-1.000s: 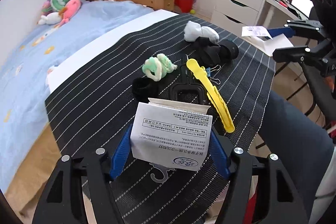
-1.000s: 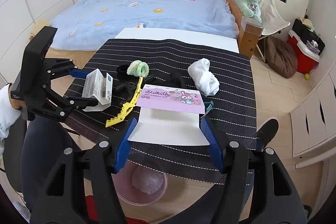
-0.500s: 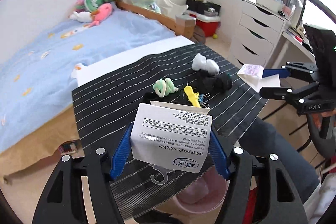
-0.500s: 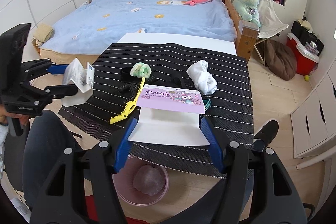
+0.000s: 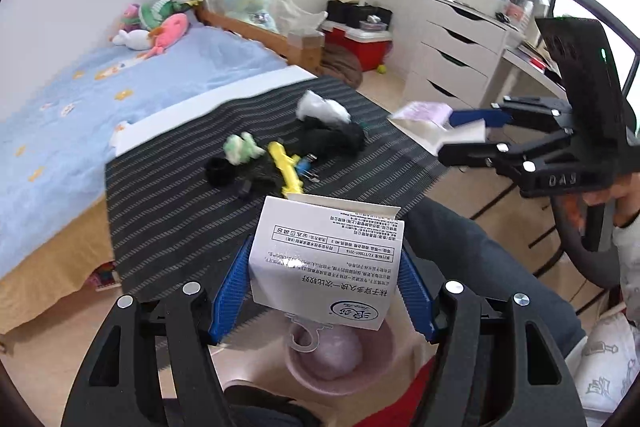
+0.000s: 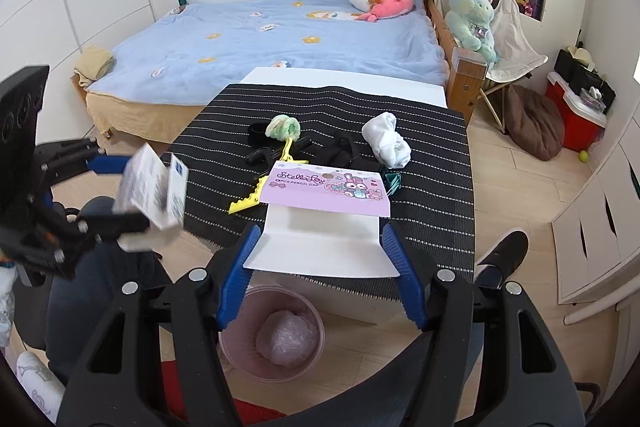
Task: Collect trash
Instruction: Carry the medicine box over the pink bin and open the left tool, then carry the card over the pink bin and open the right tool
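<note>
My left gripper (image 5: 324,291) is shut on a white printed carton (image 5: 326,263), held off the table's front edge above a pink trash bin (image 5: 340,355). It also shows in the right wrist view (image 6: 120,195) with the carton (image 6: 154,193). My right gripper (image 6: 320,267) is shut on a purple-and-white pencil-case card (image 6: 324,215), held above the same pink bin (image 6: 272,335), which holds a crumpled clear wrap (image 6: 286,337). The right gripper also shows in the left wrist view (image 5: 472,135) with the card (image 5: 432,123).
A table with a black striped mat (image 6: 432,163) carries a yellow clip (image 6: 264,187), green-white sock roll (image 6: 283,127), white socks (image 6: 386,141) and black items (image 6: 340,147). A blue bed (image 6: 280,43) lies behind, white drawers (image 6: 600,227) to the right. My legs sit below.
Both grippers have pulled back from the table and lifted. The left one moved from over the mat to off its front edge, above the pink bin. Both holds are unchanged.
</note>
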`<state>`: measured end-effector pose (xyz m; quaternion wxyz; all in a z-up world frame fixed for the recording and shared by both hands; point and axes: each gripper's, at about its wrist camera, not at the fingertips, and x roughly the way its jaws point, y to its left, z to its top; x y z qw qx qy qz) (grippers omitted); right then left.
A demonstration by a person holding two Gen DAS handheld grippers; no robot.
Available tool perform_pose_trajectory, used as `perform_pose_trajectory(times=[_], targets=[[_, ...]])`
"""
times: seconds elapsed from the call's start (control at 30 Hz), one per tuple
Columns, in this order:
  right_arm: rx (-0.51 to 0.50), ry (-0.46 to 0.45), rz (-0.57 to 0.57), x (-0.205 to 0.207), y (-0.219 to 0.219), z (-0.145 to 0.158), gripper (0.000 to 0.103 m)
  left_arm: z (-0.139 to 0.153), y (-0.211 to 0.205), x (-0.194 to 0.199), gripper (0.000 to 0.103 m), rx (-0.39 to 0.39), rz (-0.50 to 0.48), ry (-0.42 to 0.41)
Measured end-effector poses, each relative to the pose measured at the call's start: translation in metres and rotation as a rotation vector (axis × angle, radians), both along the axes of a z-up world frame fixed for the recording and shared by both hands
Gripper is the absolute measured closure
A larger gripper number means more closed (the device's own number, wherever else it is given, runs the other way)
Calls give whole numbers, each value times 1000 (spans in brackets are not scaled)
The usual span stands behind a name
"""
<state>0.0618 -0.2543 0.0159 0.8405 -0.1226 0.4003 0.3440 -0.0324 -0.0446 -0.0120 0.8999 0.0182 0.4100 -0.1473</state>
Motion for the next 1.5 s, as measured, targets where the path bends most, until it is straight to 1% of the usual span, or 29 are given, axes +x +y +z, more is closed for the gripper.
perform_pose_trajectory(times=[0.23, 0.3, 0.33, 0.37, 0.4, 0.43, 0.5, 0.63, 1.0, 1.23, 1.5], targets=[[10, 5, 15, -12, -7, 1, 40, -16, -22, -9, 37, 9, -48, 39], [11, 8, 18, -15, -8, 1, 40, -19, -25, -10, 36, -1, -58, 47], [12, 9, 19, -16, -9, 1, 40, -20, -26, -10, 32, -4, -65, 51], [12, 11, 19, -16, -9, 1, 40, -21, -27, -11, 25, -4, -71, 51], [13, 12, 19, -17, -10, 1, 40, -22, -28, -12, 10, -9, -77, 46], [14, 13, 19, -18, -11, 1, 40, -23, -29, -14, 10, -15, -79, 32], [14, 15, 20, -18, -11, 1, 40, -26, -29, -12, 8, -4, -63, 39], [13, 20, 29, -20, -11, 0, 40, -27, -23, -12, 8, -11, -14, 37], [9, 28, 62, -27, -5, -5, 40, -23, -7, -15, 8, -9, 80, 18], [2, 46, 128, -41, 5, -12, 40, -17, 22, -28, 8, -7, 190, 0], [-13, 80, 218, -59, 25, -24, 40, -15, 44, -40, 8, -15, 255, -9]])
